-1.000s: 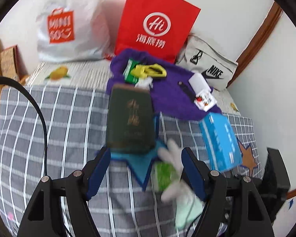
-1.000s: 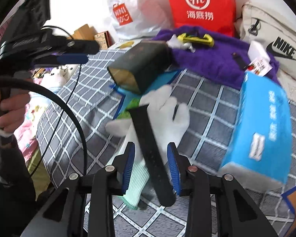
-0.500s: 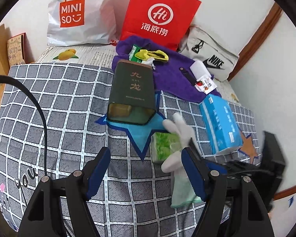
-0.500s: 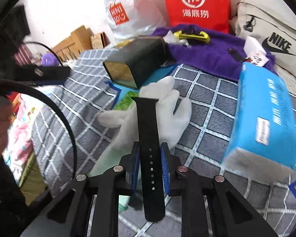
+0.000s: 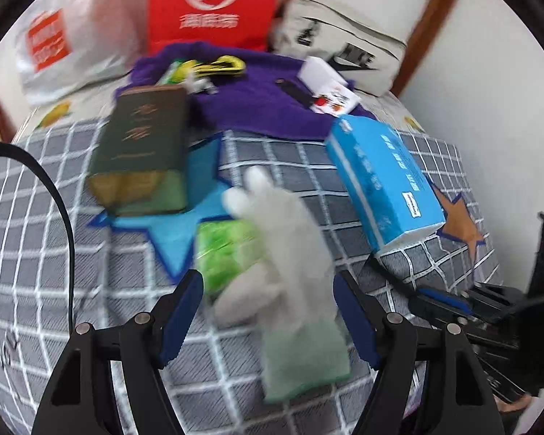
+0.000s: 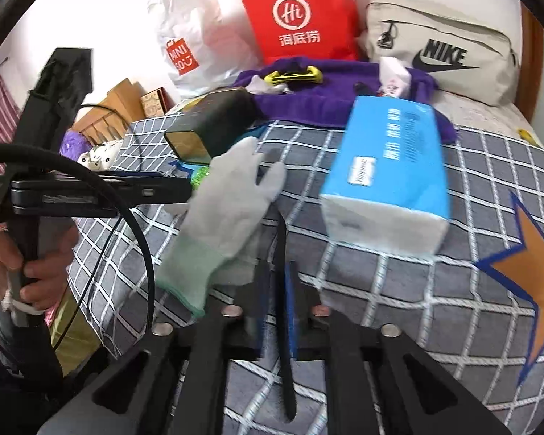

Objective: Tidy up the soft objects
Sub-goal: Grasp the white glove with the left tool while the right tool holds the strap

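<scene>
Home bedroom: a bed w/ grey white-checked quilt [image 6: 399, 282] printed w/ stars, set into a corner of plain white walls w/ brown wood trim [image 5: 428, 18]. 2 shopping bags, red paper [image 6: 301, 14] & white plastic [image 6: 188, 36], lean at the wall beside a beige fabric pouch [image 6: 442, 50].

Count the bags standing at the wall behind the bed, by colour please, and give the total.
White plastic bag: 1
Red paper bag: 1
Beige fabric bag: 1
Total: 3
</scene>
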### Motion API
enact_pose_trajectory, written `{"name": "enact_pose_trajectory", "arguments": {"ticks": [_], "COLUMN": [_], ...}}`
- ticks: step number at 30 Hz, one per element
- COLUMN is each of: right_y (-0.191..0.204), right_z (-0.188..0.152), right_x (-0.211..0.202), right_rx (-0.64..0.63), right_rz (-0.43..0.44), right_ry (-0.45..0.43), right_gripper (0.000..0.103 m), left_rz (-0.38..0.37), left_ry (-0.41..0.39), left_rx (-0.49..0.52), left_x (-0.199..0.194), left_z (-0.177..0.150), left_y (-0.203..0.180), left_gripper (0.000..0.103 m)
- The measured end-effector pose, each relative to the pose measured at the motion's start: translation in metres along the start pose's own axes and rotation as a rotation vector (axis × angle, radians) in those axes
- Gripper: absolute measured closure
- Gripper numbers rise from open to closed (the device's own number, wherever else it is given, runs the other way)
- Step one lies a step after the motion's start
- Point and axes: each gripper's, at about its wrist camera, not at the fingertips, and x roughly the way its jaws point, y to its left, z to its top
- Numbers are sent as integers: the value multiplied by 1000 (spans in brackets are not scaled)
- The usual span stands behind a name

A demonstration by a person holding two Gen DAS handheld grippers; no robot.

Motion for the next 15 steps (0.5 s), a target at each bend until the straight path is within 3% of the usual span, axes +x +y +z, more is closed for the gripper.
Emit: {"name": "enact_pose_trajectory", "arguments": {"ticks": [4,7,10,12,14,15], "right_y": [-12,-17,-20,-21,-18,-15], "right_z": [-7,-12,-12,-11,-12,-14], "right_x": [6,14,21,25,31,32], "right_rx": [17,26,43,46,29,16], "right_rz": [-29,-23,-14,-31,-56,-68], "right_ry": [23,47,58,65,81,92], "right_gripper": [96,93,93,86,68,67], "left_rz": [69,174,164,146,155,157], "left_ry": [48,43,28,17,4,3], "left_rx": [126,174,167,156,150,148], "left_x": [33,47,46,44,41,41], "left_z": [0,-2,-2,-1,-1,-1], "left_y": [-31,-39,-36,-33,-29,-28], "left_gripper": [30,30,31,39,55,57]}}
